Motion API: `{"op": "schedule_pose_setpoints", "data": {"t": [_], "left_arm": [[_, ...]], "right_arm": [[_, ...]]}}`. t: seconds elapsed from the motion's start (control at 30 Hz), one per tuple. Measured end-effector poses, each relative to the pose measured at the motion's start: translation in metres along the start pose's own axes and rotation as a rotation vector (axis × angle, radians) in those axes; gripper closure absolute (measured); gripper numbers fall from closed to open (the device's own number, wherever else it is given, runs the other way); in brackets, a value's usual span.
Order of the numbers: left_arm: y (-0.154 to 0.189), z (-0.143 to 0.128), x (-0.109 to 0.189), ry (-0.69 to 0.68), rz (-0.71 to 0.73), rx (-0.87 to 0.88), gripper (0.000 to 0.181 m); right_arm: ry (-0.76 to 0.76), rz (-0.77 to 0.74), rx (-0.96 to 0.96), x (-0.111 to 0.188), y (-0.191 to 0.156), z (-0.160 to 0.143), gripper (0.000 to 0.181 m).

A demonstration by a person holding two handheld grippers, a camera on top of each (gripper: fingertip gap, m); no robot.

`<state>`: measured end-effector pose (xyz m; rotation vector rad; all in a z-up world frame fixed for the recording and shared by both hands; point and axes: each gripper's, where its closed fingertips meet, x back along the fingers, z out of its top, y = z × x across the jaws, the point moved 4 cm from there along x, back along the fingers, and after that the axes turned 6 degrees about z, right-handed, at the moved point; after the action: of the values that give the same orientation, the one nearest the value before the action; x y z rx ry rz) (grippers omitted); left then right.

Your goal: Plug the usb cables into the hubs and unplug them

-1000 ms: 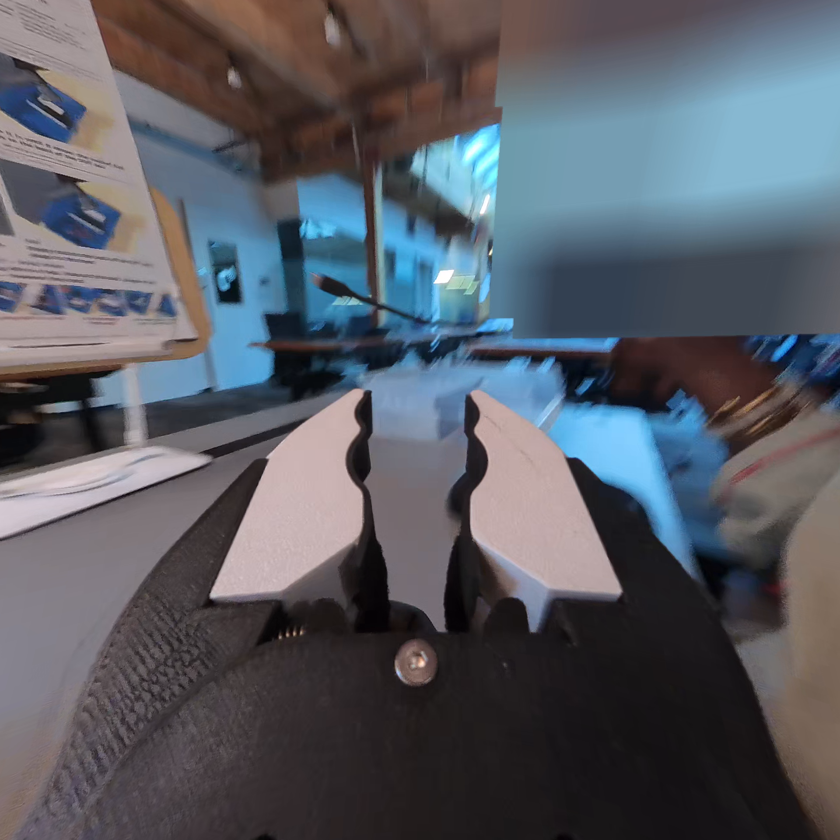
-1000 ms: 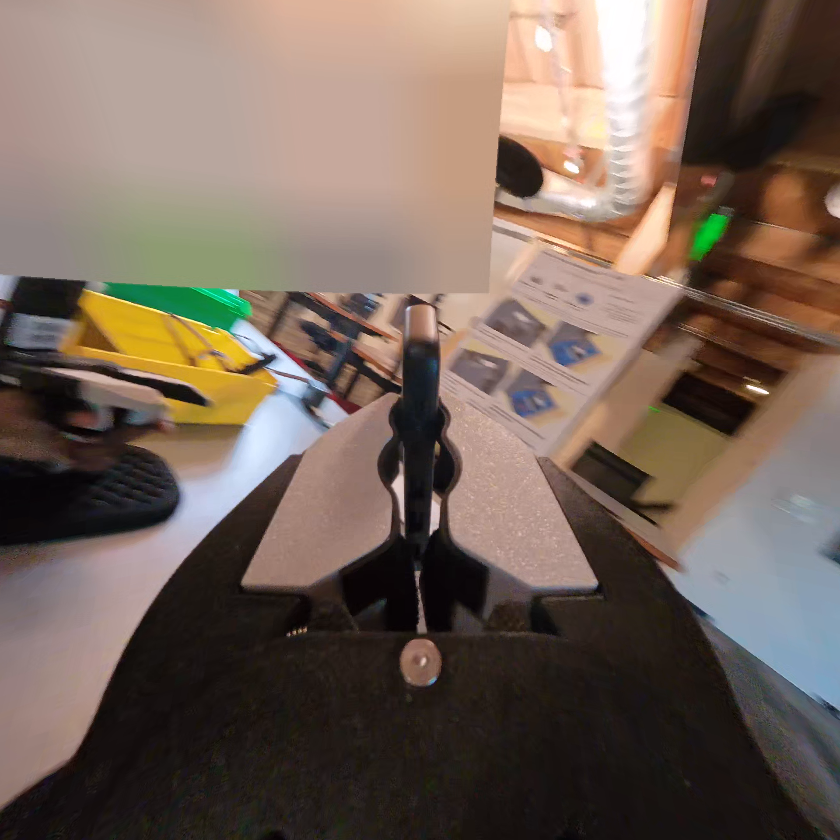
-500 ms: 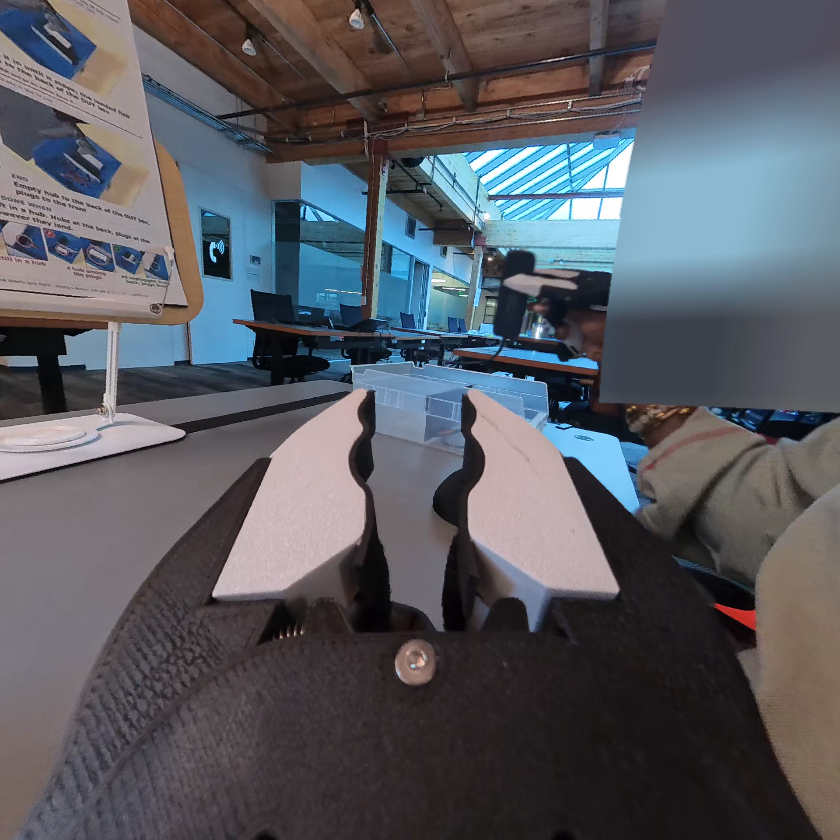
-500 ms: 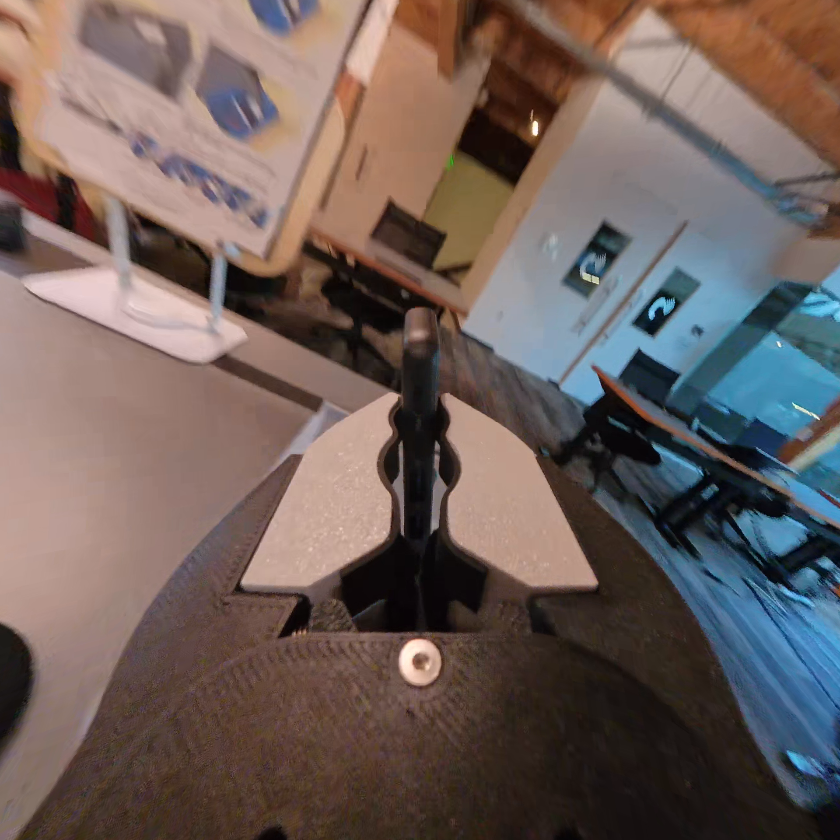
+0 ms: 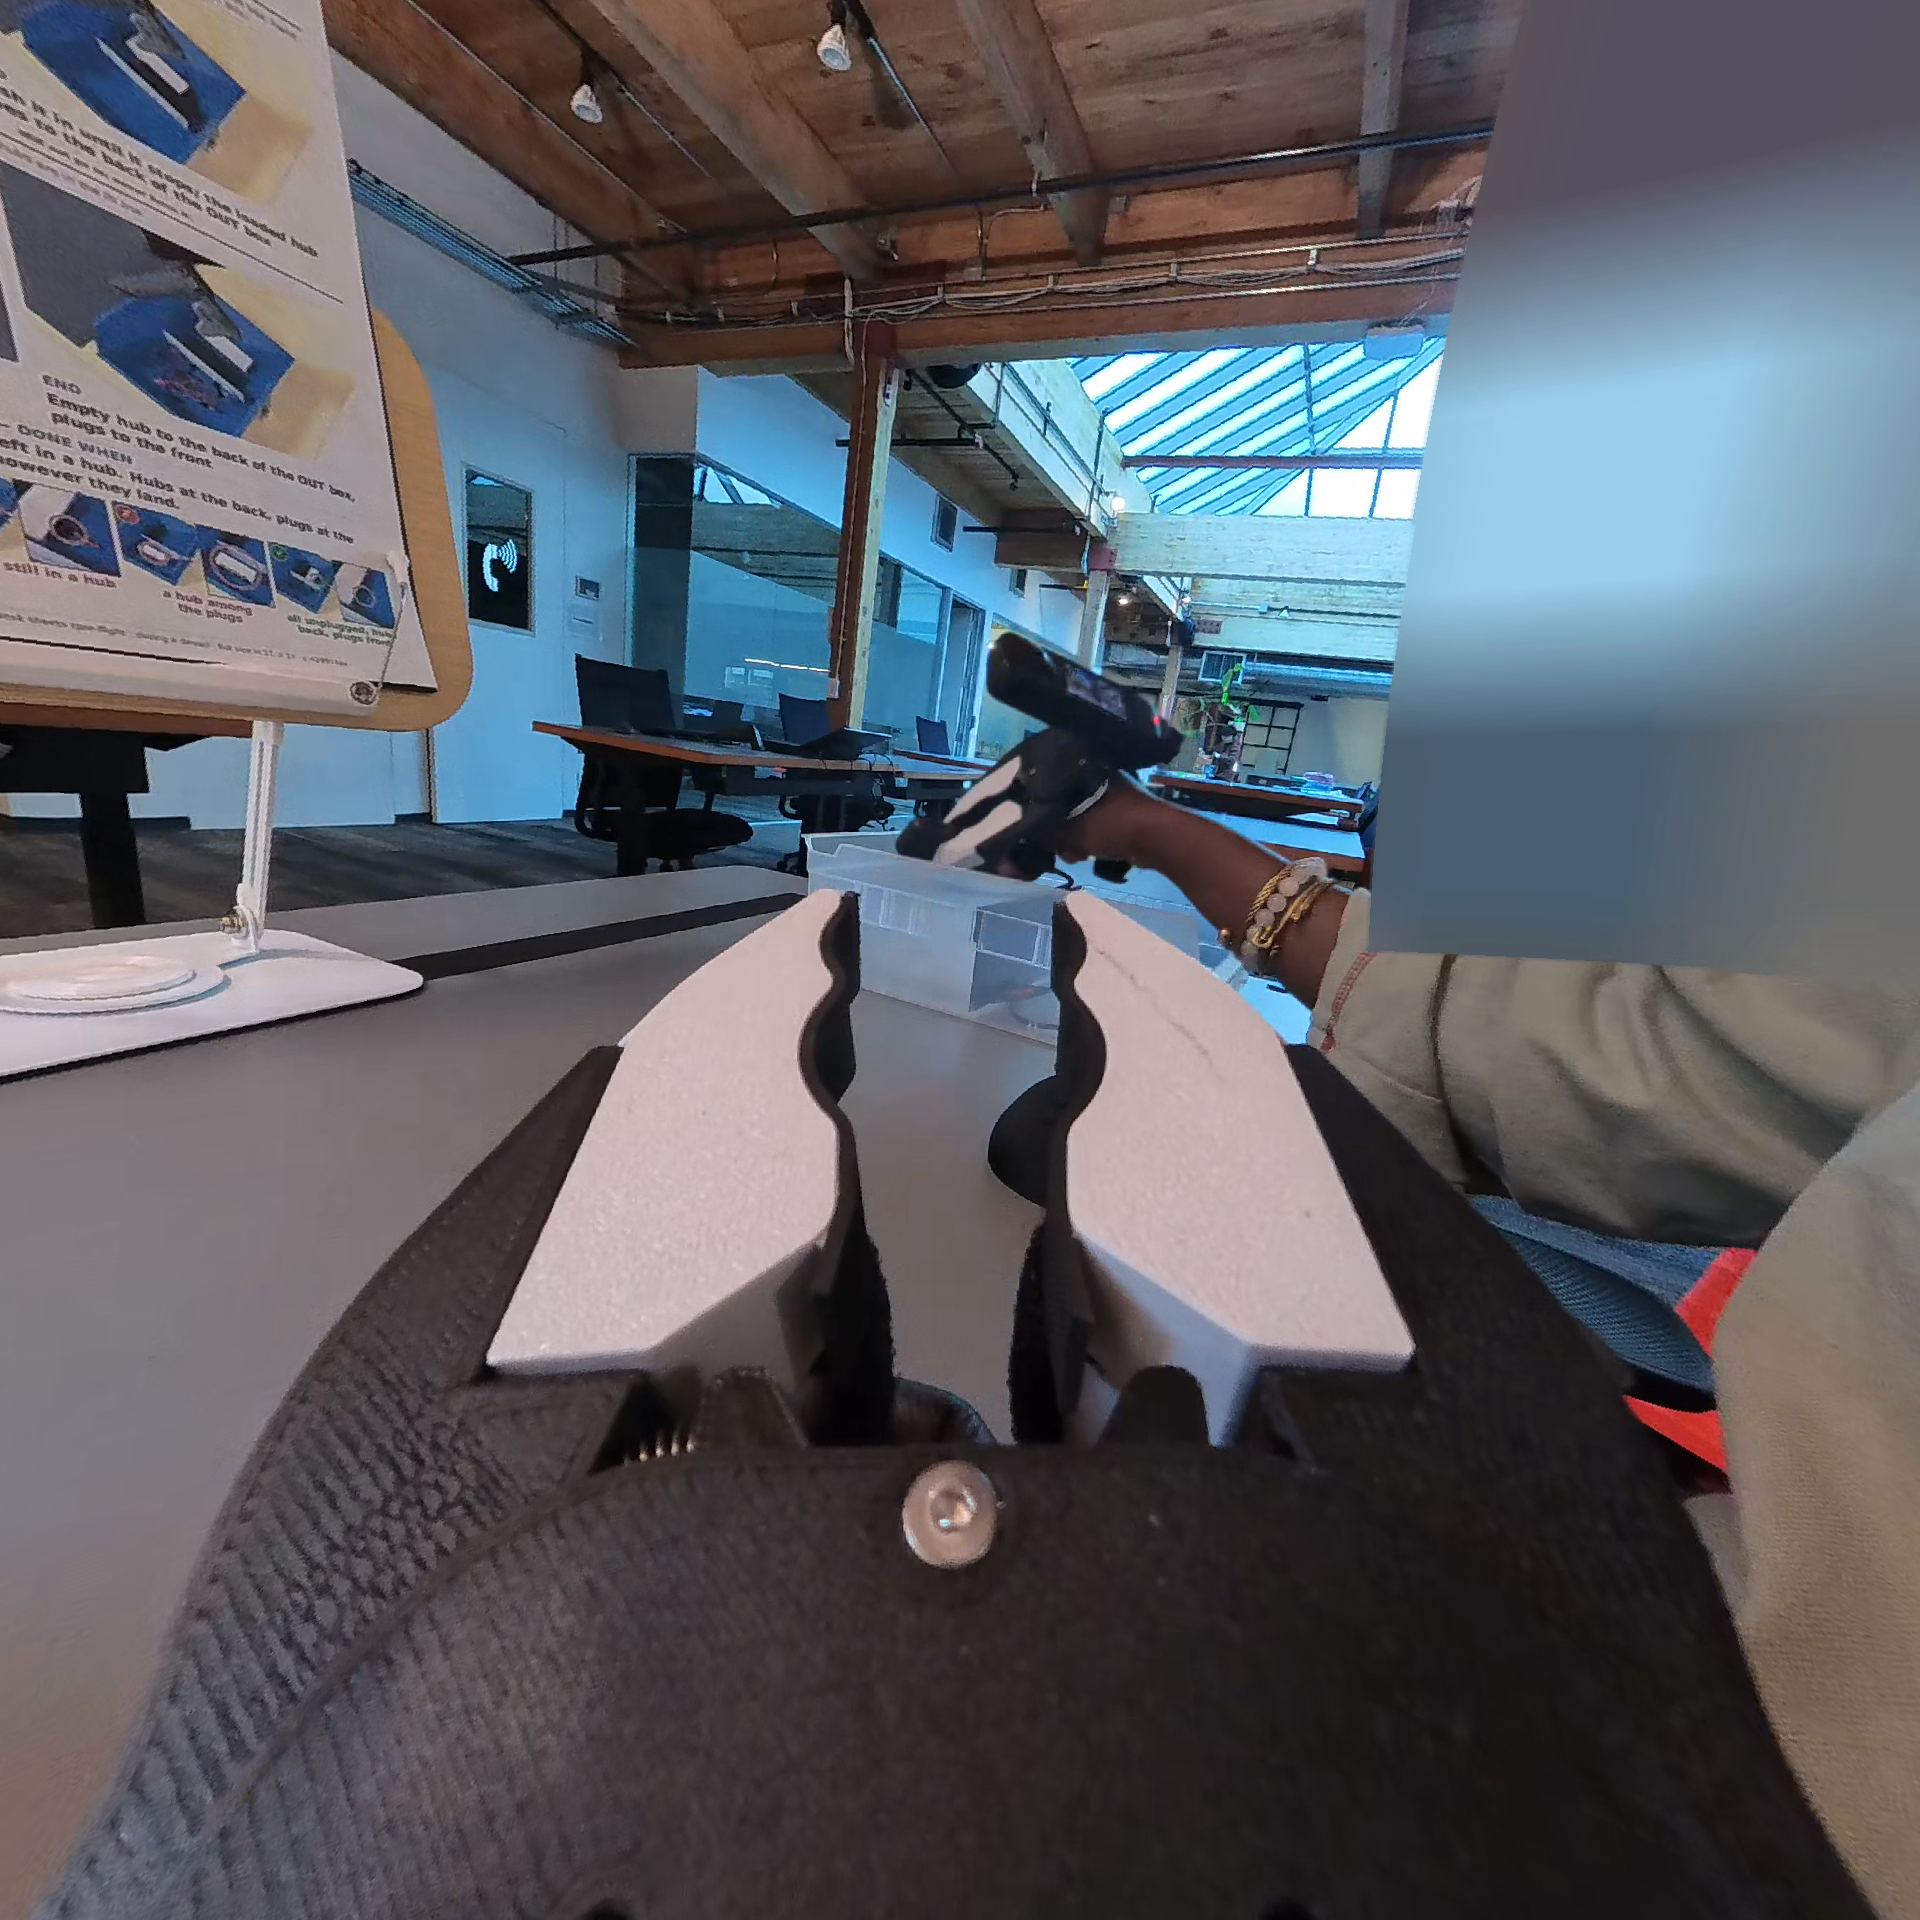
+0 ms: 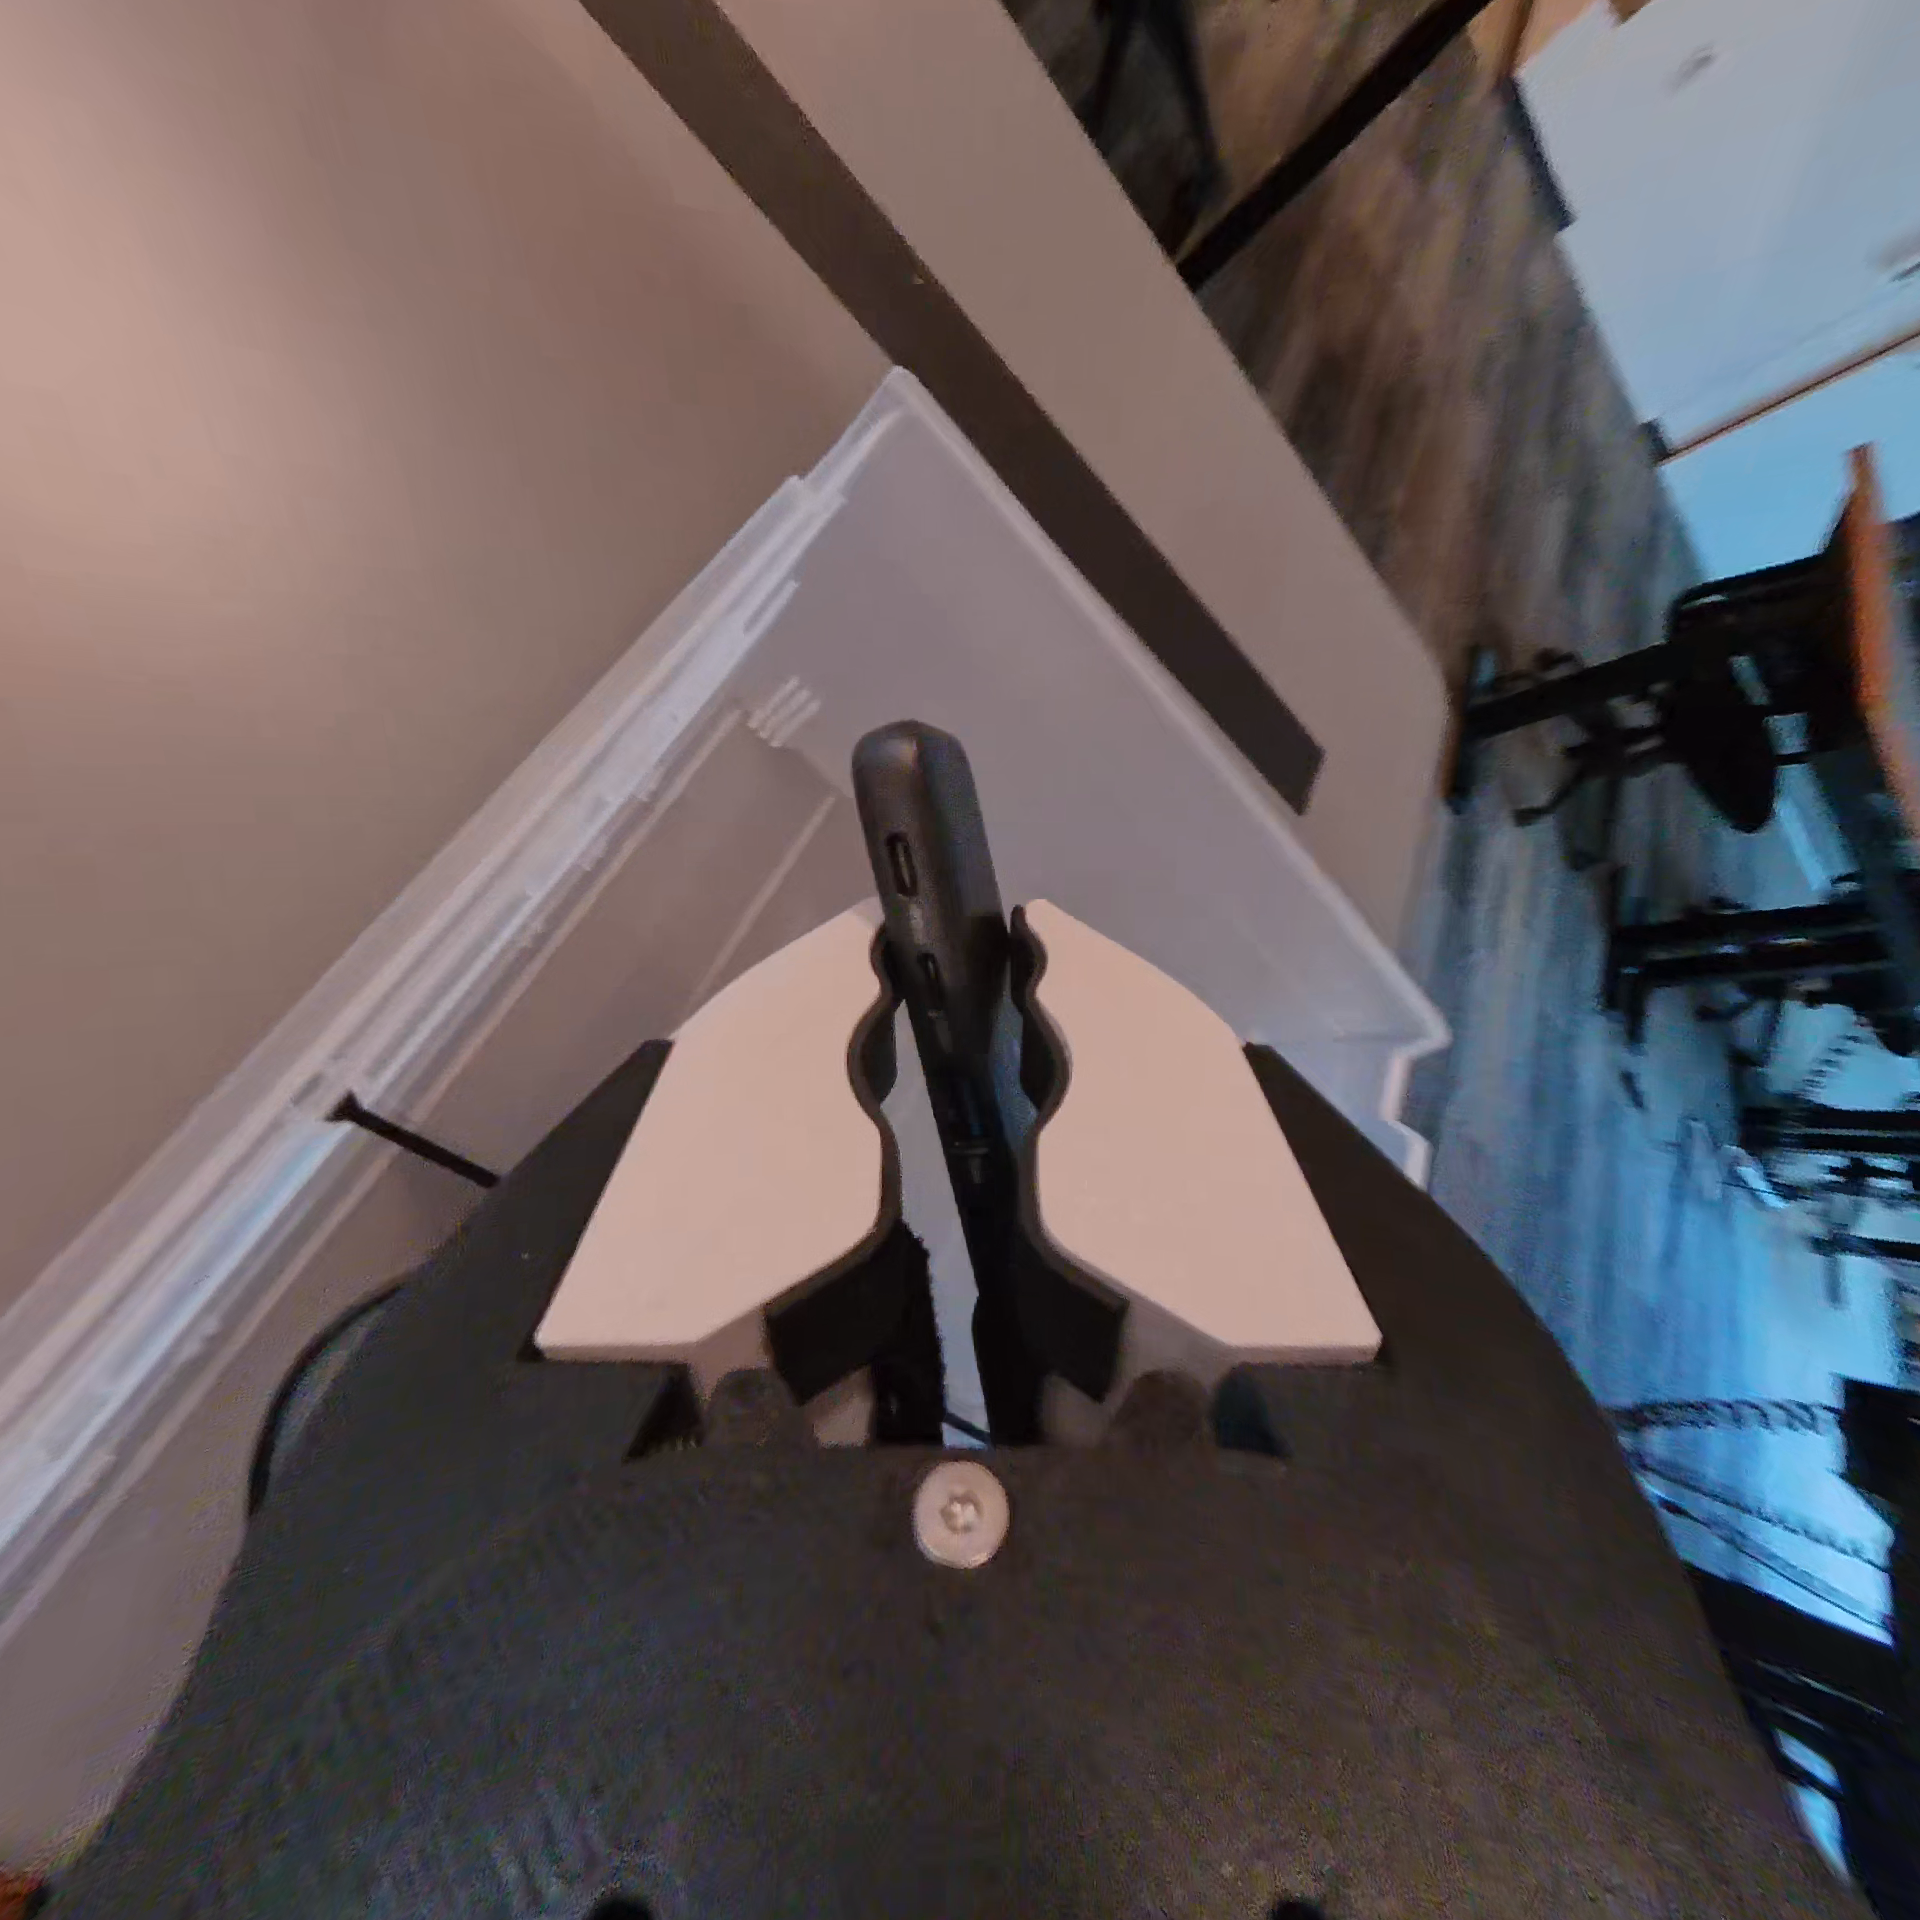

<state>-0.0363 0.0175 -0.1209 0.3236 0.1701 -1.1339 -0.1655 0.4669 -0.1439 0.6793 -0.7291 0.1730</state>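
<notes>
My right gripper (image 6: 945, 925) is shut on a slim black USB hub (image 6: 914, 821) that sticks out past the fingertips, its ports along the visible edge. It points down over a clear plastic box (image 6: 623, 748) on the grey table. A thin black cable (image 6: 416, 1143) lies at the box's rim. In the left wrist view the right gripper (image 5: 997, 821) hovers above the same box (image 5: 935, 935). My left gripper (image 5: 951, 914) is open and empty, low over the table, short of the box.
An instruction board (image 5: 187, 364) stands on a white base (image 5: 208, 987) at the left. A black round object (image 5: 1023, 1143) sits on the table by my left gripper's right finger. A person's sleeve (image 5: 1610, 1091) fills the right. The table's far edge has a black strip (image 6: 935, 343).
My right gripper has swung from pointing out at the room to pointing down over the clear box, still holding the hub. My left gripper has stayed open and has settled in place.
</notes>
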Motion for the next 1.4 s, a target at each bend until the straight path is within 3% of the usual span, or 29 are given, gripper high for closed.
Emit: {"op": "schedule_pose_setpoints", "data": {"t": [0.13, 0.2, 0.33, 0.5, 0.63, 0.8, 0.9, 1.0, 1.07, 1.13, 1.27, 1.33, 1.4], "left_arm": [[0.002, 0.001, 0.003, 0.000, 0.000, -0.004, 0.146], [0.003, 0.003, 0.004, 0.001, 0.000, -0.006, 0.146], [0.003, 0.002, 0.004, -0.001, -0.001, -0.006, 0.146], [0.004, 0.001, 0.004, -0.005, -0.003, -0.011, 0.146], [0.004, 0.001, 0.004, -0.008, -0.004, -0.013, 0.146], [0.005, 0.000, 0.004, -0.010, -0.004, -0.019, 0.146], [0.005, 0.000, 0.005, -0.007, -0.003, -0.022, 0.146], [0.006, 0.000, 0.005, -0.008, -0.005, -0.024, 0.146], [0.006, 0.002, 0.006, -0.021, -0.007, -0.026, 0.146], [0.006, 0.012, 0.009, -0.041, 0.001, -0.044, 0.144], [-0.013, 0.077, 0.036, 0.029, 0.137, -0.068, 0.130], [-0.042, 0.111, 0.059, 0.031, 0.285, -0.078, 0.125], [-0.082, 0.130, 0.083, -0.070, 0.433, -0.070, 0.119]], "right_arm": [[0.079, 0.215, -0.086, -0.007, -0.020, 0.004, 0.148], [0.229, 0.299, -0.171, 0.001, -0.021, 0.016, 0.142], [0.471, 0.282, -0.375, 0.034, 0.003, 0.024, 0.142], [0.553, 0.161, -0.390, 0.086, 0.012, 0.021, 0.147], [0.744, 0.181, -0.320, 0.148, -0.026, 0.049, 0.147], [1.061, 0.313, -0.116, 0.209, -0.125, 0.090, 0.144], [1.133, 0.449, -0.032, 0.200, -0.191, 0.097, 0.141], [1.047, 0.539, -0.009, 0.153, -0.241, 0.088, 0.137], [0.956, 0.552, -0.051, 0.120, -0.259, 0.079, 0.141], [0.924, 0.524, -0.040, 0.116, -0.260, 0.081, 0.141], [0.956, 0.517, -0.047, 0.117, -0.258, 0.082, 0.142], [0.971, 0.509, -0.059, 0.118, -0.256, 0.082, 0.142], [0.979, 0.502, -0.070, 0.119, -0.255, 0.081, 0.142]]}}
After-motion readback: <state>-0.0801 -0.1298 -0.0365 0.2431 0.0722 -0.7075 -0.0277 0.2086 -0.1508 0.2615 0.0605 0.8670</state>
